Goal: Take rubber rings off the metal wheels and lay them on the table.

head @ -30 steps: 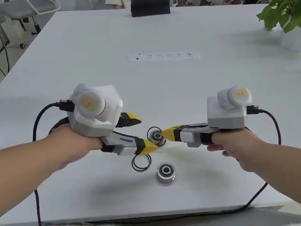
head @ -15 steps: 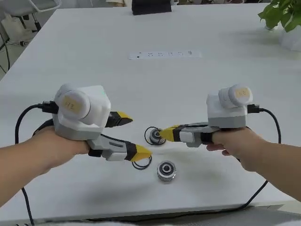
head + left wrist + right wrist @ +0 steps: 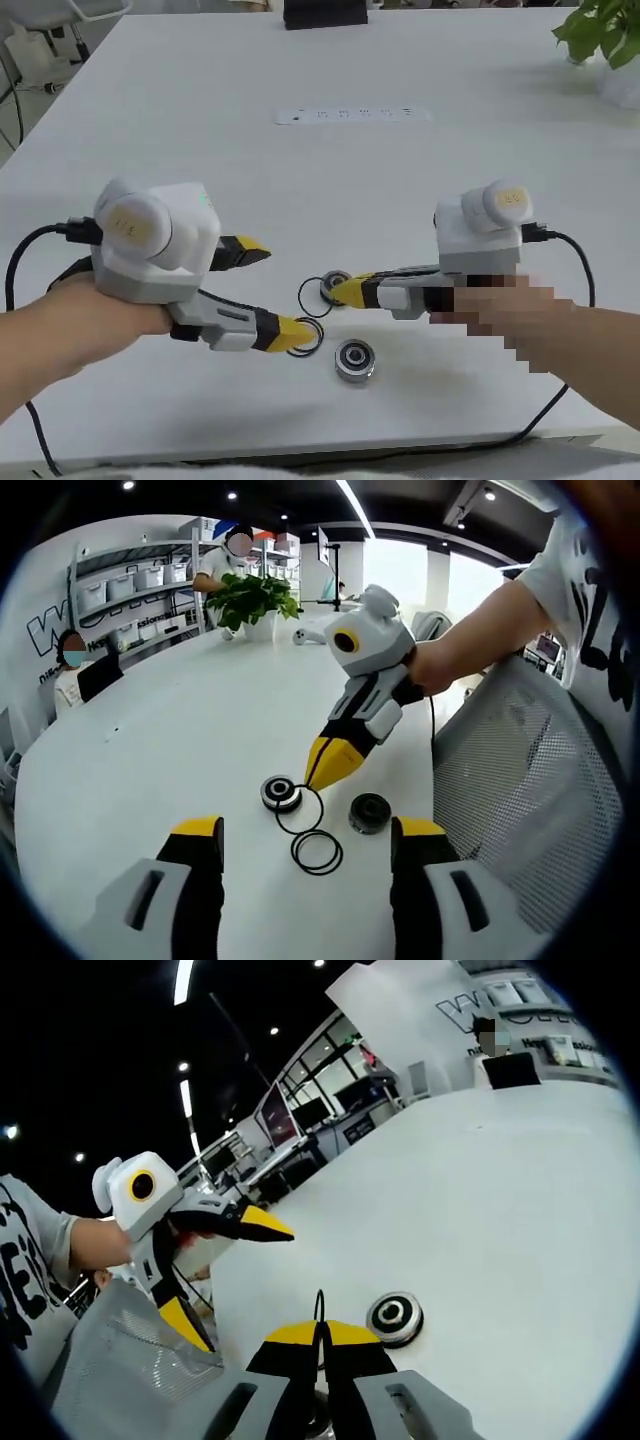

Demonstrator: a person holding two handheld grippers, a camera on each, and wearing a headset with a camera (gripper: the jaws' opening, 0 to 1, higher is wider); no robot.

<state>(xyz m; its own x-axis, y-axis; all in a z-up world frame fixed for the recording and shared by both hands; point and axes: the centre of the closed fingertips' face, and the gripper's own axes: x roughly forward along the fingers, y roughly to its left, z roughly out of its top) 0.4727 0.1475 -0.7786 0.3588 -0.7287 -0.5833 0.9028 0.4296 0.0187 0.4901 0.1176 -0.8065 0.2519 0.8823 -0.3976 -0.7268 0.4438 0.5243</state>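
My right gripper [image 3: 338, 291] is shut on a thin black rubber ring [image 3: 314, 296], which hangs from its yellow tips just above the table. Behind those tips a metal wheel [image 3: 334, 283] stands on the white table [image 3: 420, 190]. A second wheel [image 3: 354, 360] lies nearer me. Another loose ring [image 3: 306, 340] lies flat by the lower jaw of my left gripper [image 3: 275, 292], which is open and holds nothing. In the left gripper view, the right gripper [image 3: 322, 772] holds the ring [image 3: 300, 811] beside the wheel [image 3: 281, 793]. The right gripper view shows its shut jaws with the ring [image 3: 320, 1307] edge-on.
A white power strip [image 3: 350, 117] lies mid-table and a potted plant [image 3: 603, 35] stands at the far right. A dark box [image 3: 322, 13] sits at the far edge. Cables trail from both grippers toward the near table edge. A mesh chair [image 3: 520, 780] stands beside the table.
My left gripper has drawn back to the left, away from the wheel, with its jaws open. The right gripper stays almost still with the ring in its tips.
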